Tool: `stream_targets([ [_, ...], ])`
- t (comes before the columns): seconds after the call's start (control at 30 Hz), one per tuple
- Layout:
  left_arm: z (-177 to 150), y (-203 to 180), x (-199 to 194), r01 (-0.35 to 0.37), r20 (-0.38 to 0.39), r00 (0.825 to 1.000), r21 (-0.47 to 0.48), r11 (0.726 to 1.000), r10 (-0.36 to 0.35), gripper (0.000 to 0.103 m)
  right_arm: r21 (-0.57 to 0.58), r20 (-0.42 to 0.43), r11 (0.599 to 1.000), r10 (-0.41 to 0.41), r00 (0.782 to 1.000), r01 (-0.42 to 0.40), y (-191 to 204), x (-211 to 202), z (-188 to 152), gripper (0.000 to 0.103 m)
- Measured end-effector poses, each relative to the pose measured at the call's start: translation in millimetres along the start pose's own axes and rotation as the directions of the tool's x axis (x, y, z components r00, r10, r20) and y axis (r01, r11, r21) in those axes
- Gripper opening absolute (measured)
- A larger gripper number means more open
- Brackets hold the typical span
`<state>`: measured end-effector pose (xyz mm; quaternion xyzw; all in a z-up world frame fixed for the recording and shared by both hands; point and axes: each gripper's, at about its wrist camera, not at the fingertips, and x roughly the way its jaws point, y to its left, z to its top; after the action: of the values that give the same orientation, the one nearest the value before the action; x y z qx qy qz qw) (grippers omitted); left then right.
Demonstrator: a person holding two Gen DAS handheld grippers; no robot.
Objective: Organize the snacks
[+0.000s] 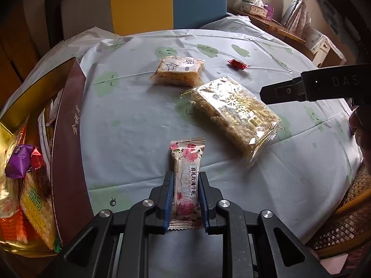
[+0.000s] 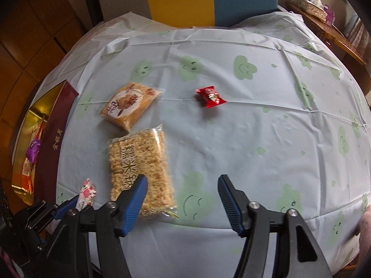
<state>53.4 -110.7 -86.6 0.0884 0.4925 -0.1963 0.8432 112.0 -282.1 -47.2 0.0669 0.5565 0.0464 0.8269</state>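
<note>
My left gripper (image 1: pixel 186 178) is shut on a rose-printed nougat bar (image 1: pixel 186 176), held just above the table; the bar also shows in the right wrist view (image 2: pixel 88 193). My right gripper (image 2: pixel 183 181) is open and empty, just right of the long rice-crisp pack (image 2: pixel 139 166), and it reaches in from the right in the left wrist view (image 1: pixel 264 95) beside that pack (image 1: pixel 231 113). A square pastry pack (image 1: pixel 178 71) (image 2: pixel 129 104) and a red candy (image 1: pixel 237 64) (image 2: pixel 211 97) lie farther back.
A maroon box with gold lining (image 1: pixel 67 139) (image 2: pixel 55 127) stands at the left table edge, holding several snack packs. The tablecloth (image 2: pixel 255 127) is pale blue with green clouds. A wicker chair (image 1: pixel 343 220) is at the right. A yellow and blue chair back (image 2: pixel 208 0) is behind.
</note>
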Motion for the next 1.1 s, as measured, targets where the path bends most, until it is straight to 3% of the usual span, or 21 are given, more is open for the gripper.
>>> stream_targets([
  [0.27, -6.4, 3.5, -2.5, 0.017, 0.049, 0.999, 0.009, 1.0, -0.018, 0.022, -0.057, -0.005, 0.998, 0.0, 1.0, 0.0, 22.8, 7.5, 0.4, 0.069],
  [0.33, -6.8, 4.1, -2.5, 0.022, 0.053, 0.998, 0.007, 1.0, -0.022, 0.022, -0.086, -0.018, 0.996, -0.01, 1.0, 0.009, 31.3, 12.3, 2.6, 0.079],
  [0.4, -8.1, 4.4, -3.4, 0.026, 0.057, 0.998, 0.003, 1.0, -0.026, 0.022, -0.119, -0.038, 0.993, -0.02, 0.999, 0.015, 40.8, 18.9, 4.3, 0.081],
  [0.6, -8.3, 5.7, -3.5, 0.039, 0.065, 0.997, -0.003, 0.999, -0.039, 0.022, -0.224, -0.11, 0.973, -0.082, 0.991, 0.056, 67.3, 45.6, 7.4, 0.082],
  [0.67, -8.9, 7.6, -4.2, 0.049, 0.066, 0.997, -0.01, 0.999, -0.049, 0.022, -0.252, -0.14, 0.964, -0.121, 0.983, 0.083, 70.5, 55.6, 6.1, 0.076],
  [0.87, -9.9, 6.7, -4.3, 0.044, 0.074, 0.996, -0.008, 0.999, -0.043, 0.022, -0.209, -0.113, 0.967, -0.173, 0.978, 0.147, 45.6, 45.3, -0.5, 0.075],
  [0.93, -10.2, 5.4, -4.5, 0.038, 0.076, 0.996, -0.002, 0.999, -0.037, 0.023, -0.152, -0.143, 0.978, -0.167, 0.976, 0.145, 25.3, 47.6, -4.7, 0.076],
  [1.0, -10.1, 5.8, -4.4, 0.039, 0.075, 0.996, -0.002, 0.999, -0.039, 0.022, -0.078, -0.143, 0.993, -0.098, 0.985, 0.087, 7.2, 47.9, -7.9, 0.076],
  [1.1, -9.4, 5.5, -4.4, 0.038, 0.072, 0.997, -0.001, 0.999, -0.038, 0.022, -0.095, -0.146, 0.99, -0.12, 0.982, 0.107, 6.3, 49.6, -8.4, 0.077],
])
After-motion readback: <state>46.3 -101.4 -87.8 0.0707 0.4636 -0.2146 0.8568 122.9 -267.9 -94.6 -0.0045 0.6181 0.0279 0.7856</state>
